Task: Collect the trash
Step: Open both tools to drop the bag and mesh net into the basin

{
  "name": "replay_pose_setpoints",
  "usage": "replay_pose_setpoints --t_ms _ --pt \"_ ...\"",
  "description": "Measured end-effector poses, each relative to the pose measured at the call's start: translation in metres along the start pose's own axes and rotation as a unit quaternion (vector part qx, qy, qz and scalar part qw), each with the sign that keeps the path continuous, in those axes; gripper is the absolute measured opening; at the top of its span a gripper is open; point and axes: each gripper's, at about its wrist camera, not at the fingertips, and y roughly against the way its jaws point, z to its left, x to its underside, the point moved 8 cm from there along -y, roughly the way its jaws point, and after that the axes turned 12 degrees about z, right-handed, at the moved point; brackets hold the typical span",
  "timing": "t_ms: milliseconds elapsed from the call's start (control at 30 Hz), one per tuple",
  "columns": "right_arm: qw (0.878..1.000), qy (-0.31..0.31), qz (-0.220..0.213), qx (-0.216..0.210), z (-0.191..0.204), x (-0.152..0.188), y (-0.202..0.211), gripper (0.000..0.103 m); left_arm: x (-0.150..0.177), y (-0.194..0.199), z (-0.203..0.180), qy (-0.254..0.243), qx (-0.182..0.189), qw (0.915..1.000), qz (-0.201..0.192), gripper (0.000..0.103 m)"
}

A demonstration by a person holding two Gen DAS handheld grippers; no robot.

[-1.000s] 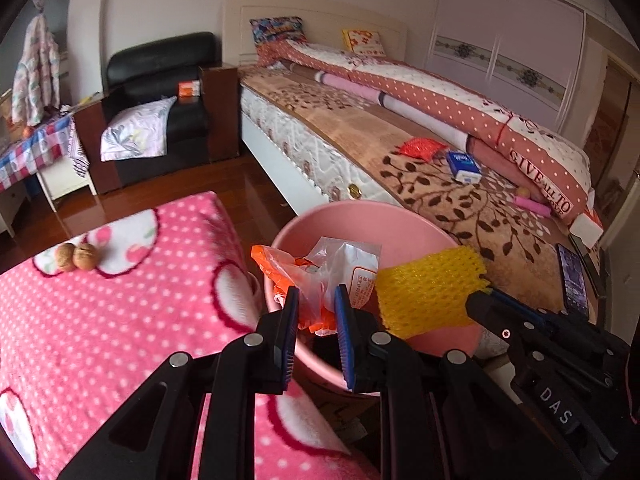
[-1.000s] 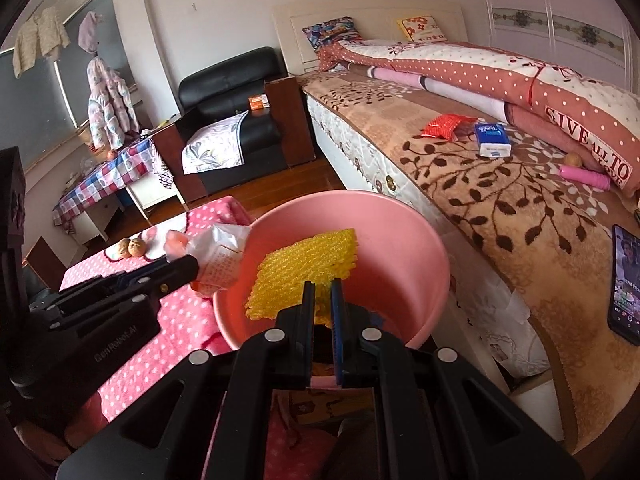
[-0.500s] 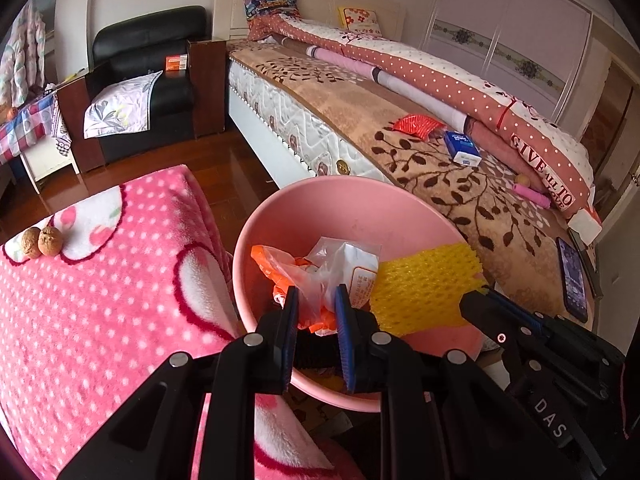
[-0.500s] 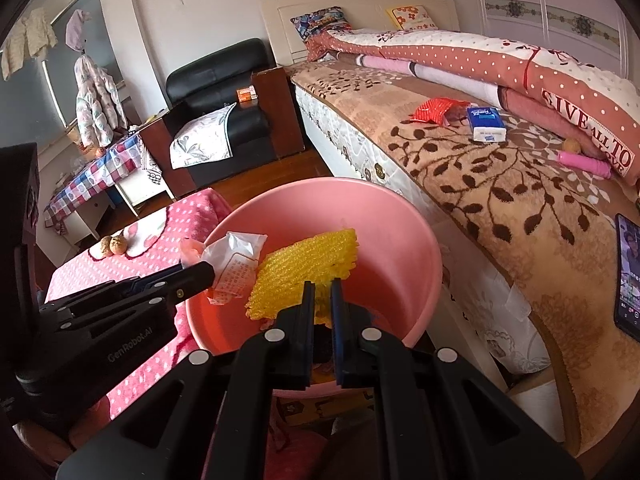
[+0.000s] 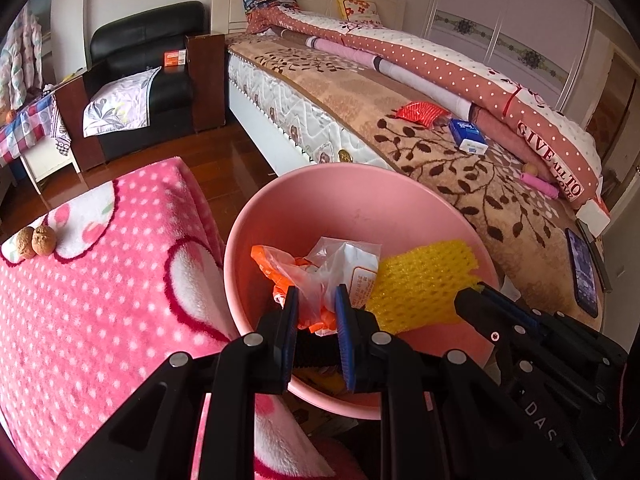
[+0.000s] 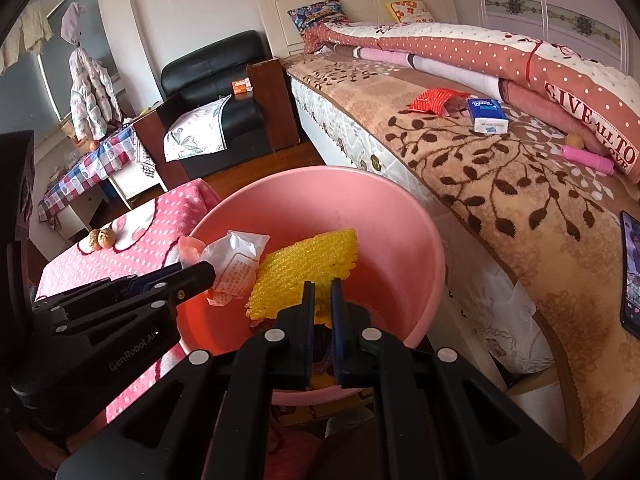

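The pink basin's (image 5: 360, 200) floor is hidden by the held trash. Crumpled plastic wrappers (image 5: 320, 276) are clamped in the left gripper (image 5: 316, 312), a yellow foam net (image 6: 304, 276) in the right gripper (image 6: 322, 300), both above the basin. Two walnuts (image 5: 36, 242) lie on the pink blanket (image 5: 100, 300) at left; the bed (image 5: 460, 168) stands at right.

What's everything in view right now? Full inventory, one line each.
basin: 1, pink, between the blanket and the bed
foam net: 1, yellow, over the basin, in the right gripper
plastic wrappers: bunch, orange and clear, over the basin, in the left gripper
walnuts: 2, brown, on the pink blanket
blanket: 1, pink, dotted, left of the basin
red packet: 1, on the bed
tissue pack: 1, blue, on the bed
phone: 1, dark, bed edge
armchair: 1, black, by the headboard
left gripper: black, fingers shut
right gripper: black, fingers shut
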Motion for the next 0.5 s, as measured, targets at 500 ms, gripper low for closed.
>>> replay_pose_setpoints --t_ms 500 --pt "1.000 -0.008 0.008 0.000 -0.0033 0.0016 -0.0076 0.008 -0.0021 -0.0040 0.0005 0.004 -0.001 1.0000 0.000 0.020"
